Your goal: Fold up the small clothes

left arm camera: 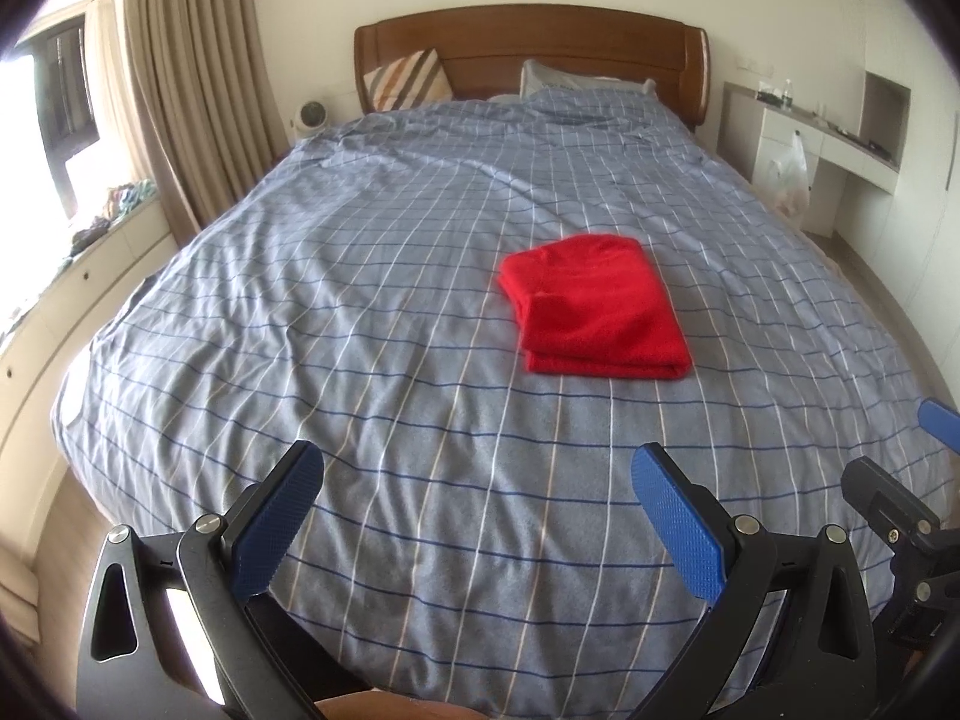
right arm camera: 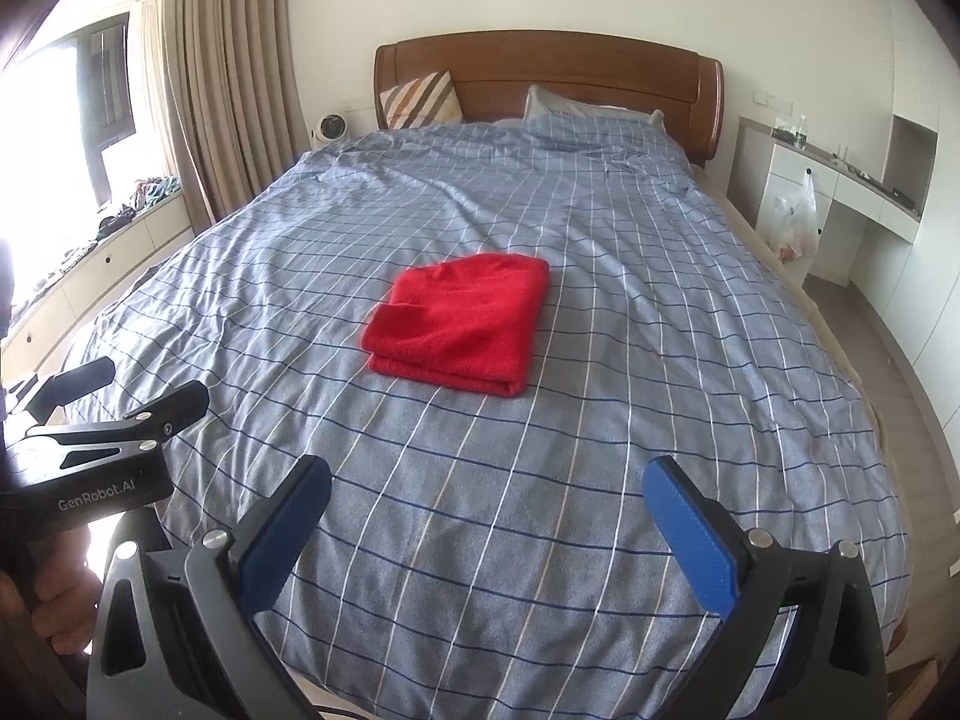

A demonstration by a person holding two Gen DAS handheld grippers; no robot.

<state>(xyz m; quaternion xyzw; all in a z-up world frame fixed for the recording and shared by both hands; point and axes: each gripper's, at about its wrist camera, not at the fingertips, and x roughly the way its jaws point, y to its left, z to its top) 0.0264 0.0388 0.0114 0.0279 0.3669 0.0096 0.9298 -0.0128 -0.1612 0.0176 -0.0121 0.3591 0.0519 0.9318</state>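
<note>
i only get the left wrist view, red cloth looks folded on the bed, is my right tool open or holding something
Observer: The right tool is wide open with nothing between its blue pads; only the checked blanket lies under it.
Operator: can you see a hand on my left tool, none in my view
Observer: Yes, the right wrist view shows fingers wrapped round the handle of the left tool at the lower left edge.
Operator: anything on that tool's body
Observer: Its black housing carries white lettering, GenRobot.AI.
Operator: and the red cloth, does it touch either tool
Observer: No, the red cloth lies folded on the blanket, well ahead of both tools.
</note>
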